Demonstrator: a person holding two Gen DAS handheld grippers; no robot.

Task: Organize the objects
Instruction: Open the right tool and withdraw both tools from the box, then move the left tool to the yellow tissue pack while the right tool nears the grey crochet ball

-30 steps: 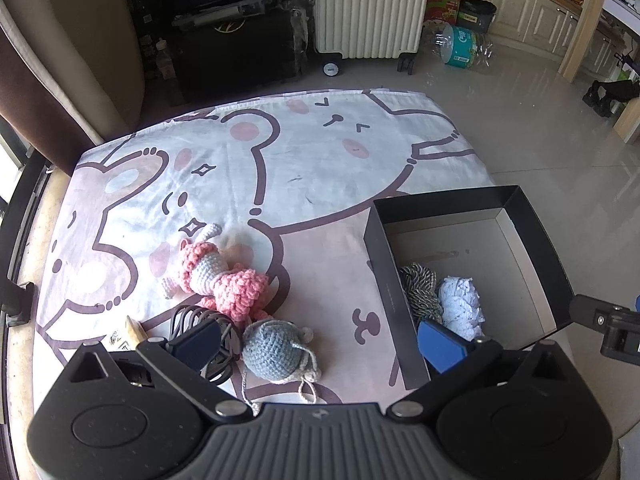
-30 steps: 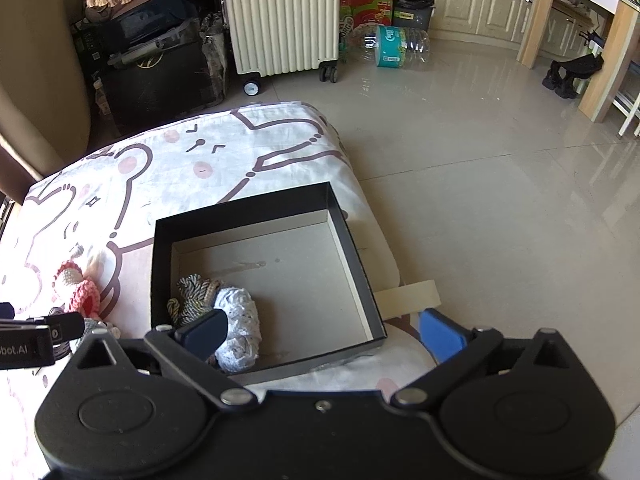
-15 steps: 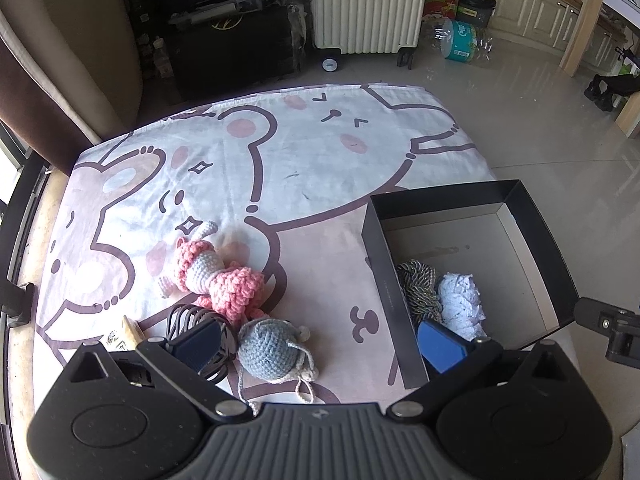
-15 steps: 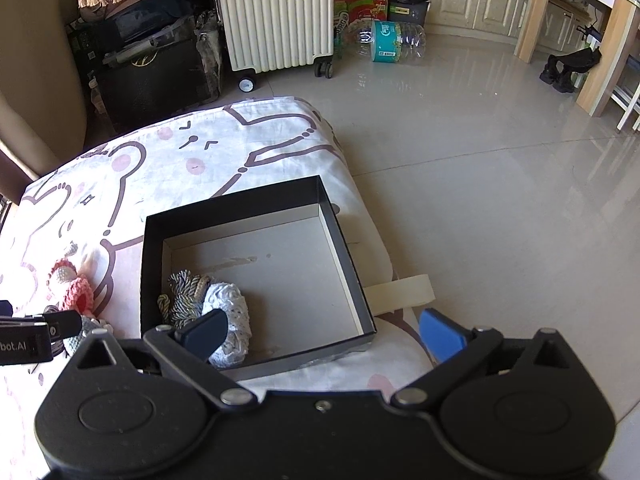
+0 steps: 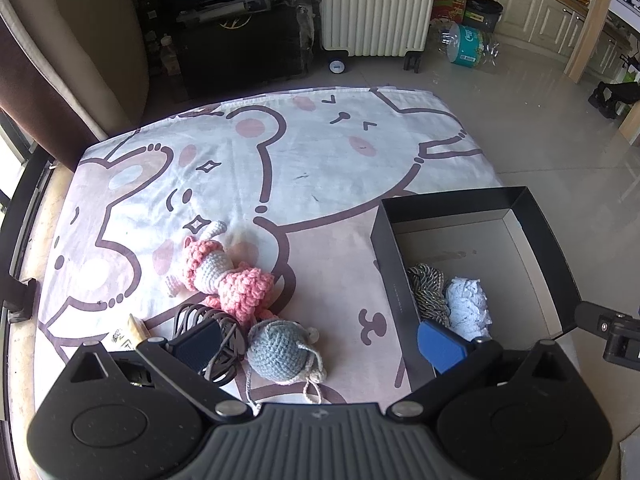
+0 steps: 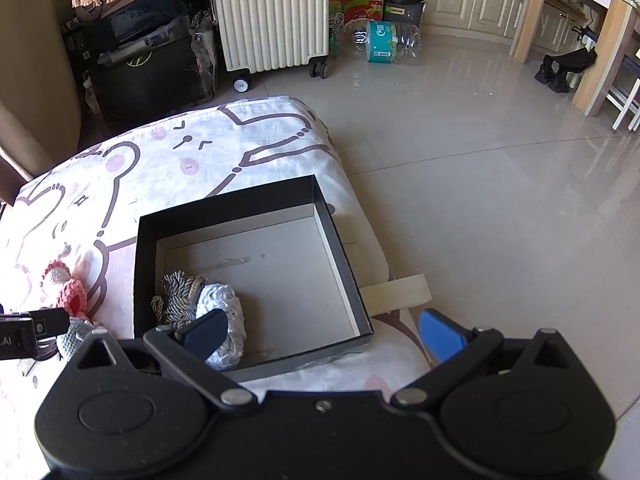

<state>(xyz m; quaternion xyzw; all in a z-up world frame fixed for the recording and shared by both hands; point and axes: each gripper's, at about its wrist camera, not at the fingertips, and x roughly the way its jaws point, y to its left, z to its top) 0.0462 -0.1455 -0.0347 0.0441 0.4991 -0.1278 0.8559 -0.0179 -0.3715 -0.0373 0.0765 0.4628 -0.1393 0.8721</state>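
A black box (image 5: 544, 236) sits at the right edge of a cartoon-print blanket (image 5: 280, 168); it holds a grey-gold rope coil (image 5: 426, 292) and a white yarn bundle (image 5: 468, 306). A pink crochet doll (image 5: 224, 276), a grey crochet ball (image 5: 280, 350) and a black cable coil (image 5: 200, 316) lie on the blanket left of the box. My left gripper (image 5: 320, 346) is open and empty above the grey ball. My right gripper (image 6: 324, 334) is open and empty over the box's (image 6: 344, 252) near edge, near the yarn (image 6: 224, 304) and rope (image 6: 176, 300).
A cream suitcase (image 5: 372, 4), black cases (image 5: 240, 40) and a water bottle pack (image 5: 466, 46) stand on the tiled floor beyond the blanket. A small packet (image 5: 128, 332) lies by the cable. A cream strap (image 6: 400, 294) sticks out right of the box. Floor lies to the right.
Both grippers have drawn back slightly, so the scene has shifted a little further away. Both stay open and empty. The objects have not moved.
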